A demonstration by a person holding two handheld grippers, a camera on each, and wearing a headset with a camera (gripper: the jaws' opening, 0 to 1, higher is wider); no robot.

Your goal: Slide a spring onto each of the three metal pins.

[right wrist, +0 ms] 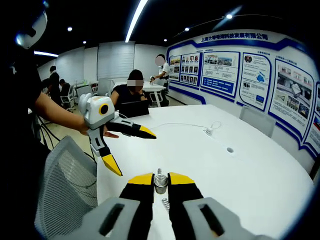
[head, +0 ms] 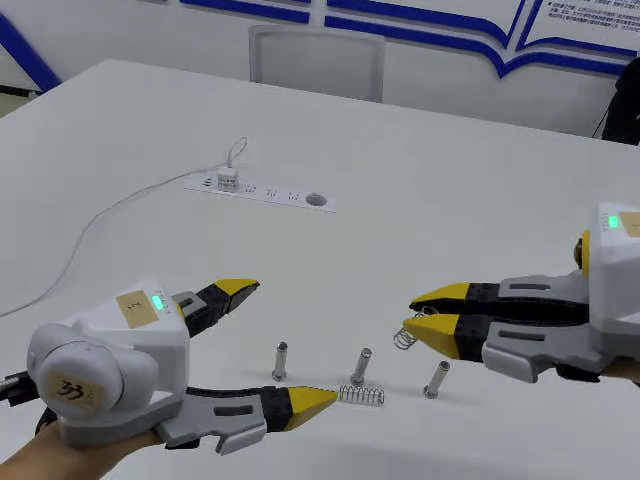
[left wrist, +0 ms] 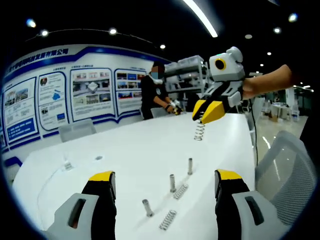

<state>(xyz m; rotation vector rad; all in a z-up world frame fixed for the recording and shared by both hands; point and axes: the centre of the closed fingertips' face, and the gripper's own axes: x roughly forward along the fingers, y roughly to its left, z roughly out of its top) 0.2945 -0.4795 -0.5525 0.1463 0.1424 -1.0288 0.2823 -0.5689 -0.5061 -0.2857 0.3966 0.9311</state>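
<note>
The big white worktop [head: 420,180] holds everything. A grey chair [head: 315,60] stands at its far side. The left gripper [head: 287,341] is low on the left. Its jaws are spread wide apart, with nothing between them. The right gripper [head: 412,315] comes in from the right, up off the worktop. Its jaws are squeezed on a spring [head: 404,338], which hangs from the tips. A long white power strip [head: 260,190] lies farther back.

Three bare metal pins stand in a row between the grippers: the left pin [head: 280,360], the middle pin [head: 361,366] and the right pin [head: 436,379]. A second spring [head: 361,396] lies flat just beside the middle pin. In the left gripper view, a third spring [left wrist: 167,220] lies near the left pin.
</note>
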